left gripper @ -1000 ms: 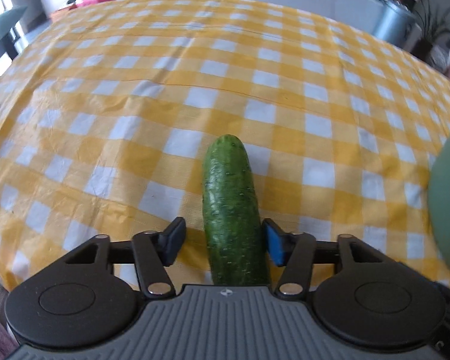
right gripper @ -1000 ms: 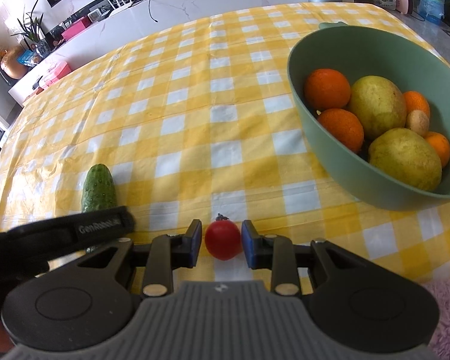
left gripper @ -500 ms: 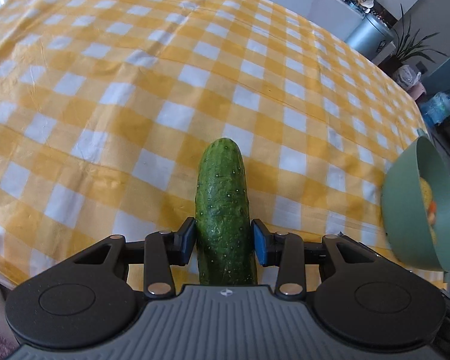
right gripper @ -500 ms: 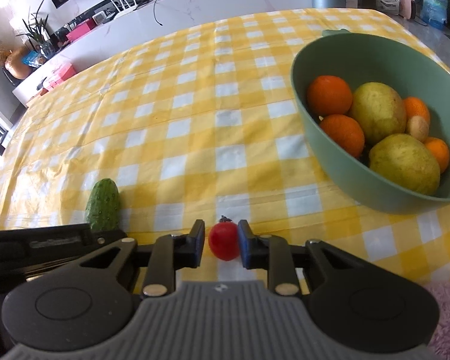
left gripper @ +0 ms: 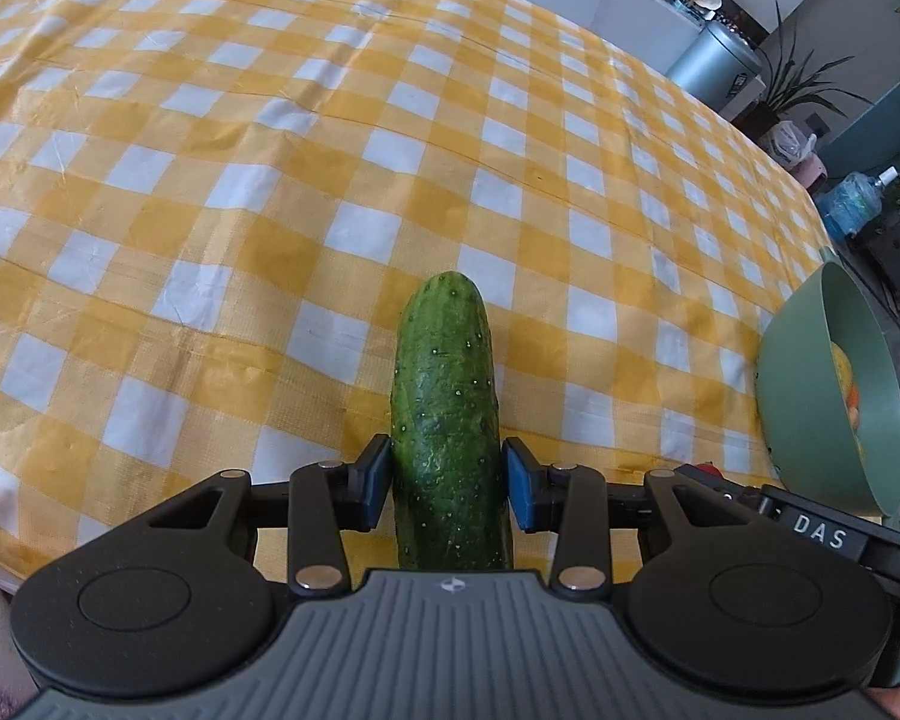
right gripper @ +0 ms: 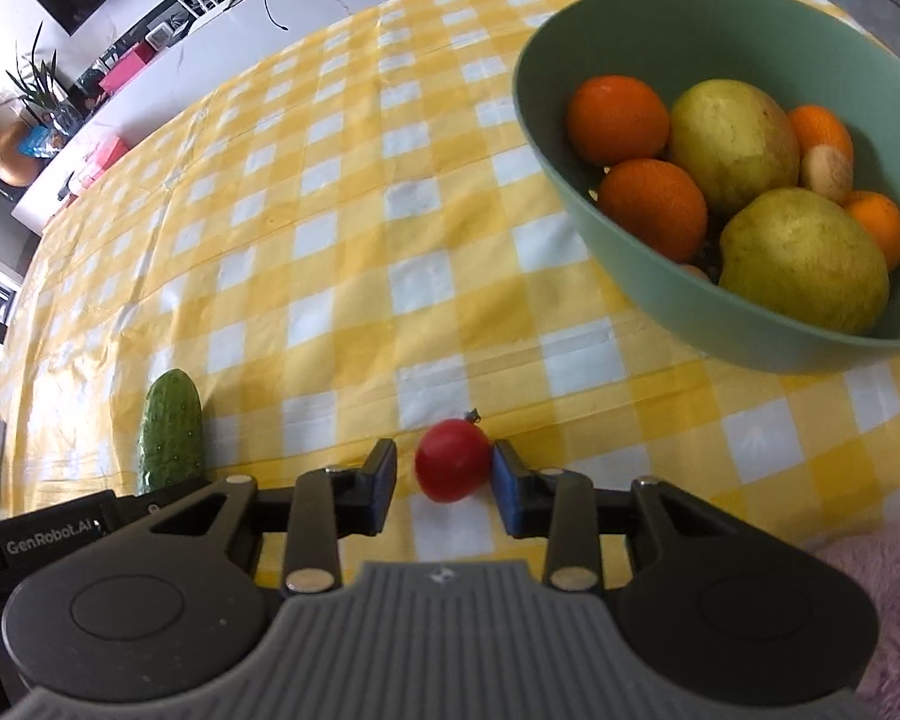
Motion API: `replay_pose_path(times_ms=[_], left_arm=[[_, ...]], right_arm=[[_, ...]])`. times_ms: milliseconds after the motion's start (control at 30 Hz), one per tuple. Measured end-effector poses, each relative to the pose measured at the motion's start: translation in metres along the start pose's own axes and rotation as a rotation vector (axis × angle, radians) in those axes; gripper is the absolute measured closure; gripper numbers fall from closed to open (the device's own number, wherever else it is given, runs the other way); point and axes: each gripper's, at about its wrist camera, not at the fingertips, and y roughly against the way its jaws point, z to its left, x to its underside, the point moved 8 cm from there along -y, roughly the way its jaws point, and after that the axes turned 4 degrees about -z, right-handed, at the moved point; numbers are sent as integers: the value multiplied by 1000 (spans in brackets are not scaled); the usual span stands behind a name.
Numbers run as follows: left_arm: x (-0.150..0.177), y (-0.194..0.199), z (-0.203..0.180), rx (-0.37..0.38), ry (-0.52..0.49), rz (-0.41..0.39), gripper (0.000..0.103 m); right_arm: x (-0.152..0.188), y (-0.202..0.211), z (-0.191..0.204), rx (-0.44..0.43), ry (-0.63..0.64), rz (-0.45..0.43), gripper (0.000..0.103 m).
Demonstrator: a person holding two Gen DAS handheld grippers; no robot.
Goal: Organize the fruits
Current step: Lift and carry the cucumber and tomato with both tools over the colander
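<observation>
My left gripper point(left gripper: 447, 471) is shut on a dark green cucumber point(left gripper: 444, 408), both blue pads pressing its sides near its near end. The cucumber point(right gripper: 171, 438) also shows at the left of the right wrist view, above the left gripper's black body. A small red tomato point(right gripper: 453, 461) lies between the jaws of my right gripper point(right gripper: 444, 471), which are opening. The right pad touches the tomato and the left pad stands clear of it. A green bowl point(right gripper: 660, 306) with oranges point(right gripper: 618, 120) and yellow-green pears point(right gripper: 804, 258) stands to the right.
A yellow and white checked cloth point(left gripper: 360, 168) covers the table. The green bowl point(left gripper: 810, 414) sits at the table's right edge in the left wrist view. A white counter with clutter point(right gripper: 168, 42), potted plants and a water bottle point(left gripper: 855, 204) lie beyond the table.
The left jaws, open around the cucumber a second ago, closed on it and the view swung right. The right jaws, closed on the tomato half a second ago, have parted.
</observation>
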Motion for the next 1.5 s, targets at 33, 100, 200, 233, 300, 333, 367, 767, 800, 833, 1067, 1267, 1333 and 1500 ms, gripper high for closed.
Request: replay_pose_path(times_ms=[33,100,200,233,300,333,367,767,800,833,1067,1267,1333,1500], left_arm=[[0,0,0,4,0,0,59],[0,1,1,7,-5,1,59],[0,1,1,7,-8,2,60],[0,1,1,6,-9,3,60],[1,1,2,2,-10,5,60],[1,2,1,1,-12,3,60],[1,3,1,2,-16,0,60],[-7,30,-21,113,-41,-66,60],[-7,32,-23,136,-35,-70,60],[-9,34,-25,162,-24,-80,60],[-20,48,-48,282,0,-172,60],[-31,47,-89,389,-29,-166,60],[-31,44,-103,417,-47,-157,60],[-31,34,-131,455,-91,-140,60]], right_arm=[[0,0,1,8,5,-4,74],[0,0,1,31,7,-14,80],[0,0,3,33,24,-15,80],[0,0,5,31,32,-13,80],[1,0,8,24,42,-12,80],[1,0,8,22,44,-14,80],[0,1,8,19,42,-19,80],[-10,34,12,-119,-5,-102,80],[-13,39,10,-138,-19,-114,80],[-16,45,9,-153,-31,-128,80],[-39,100,-30,-179,-138,-278,80],[-48,138,-111,-7,-330,-466,79],[-47,137,-132,7,-403,-485,79],[-43,128,-159,2,-494,-507,79]])
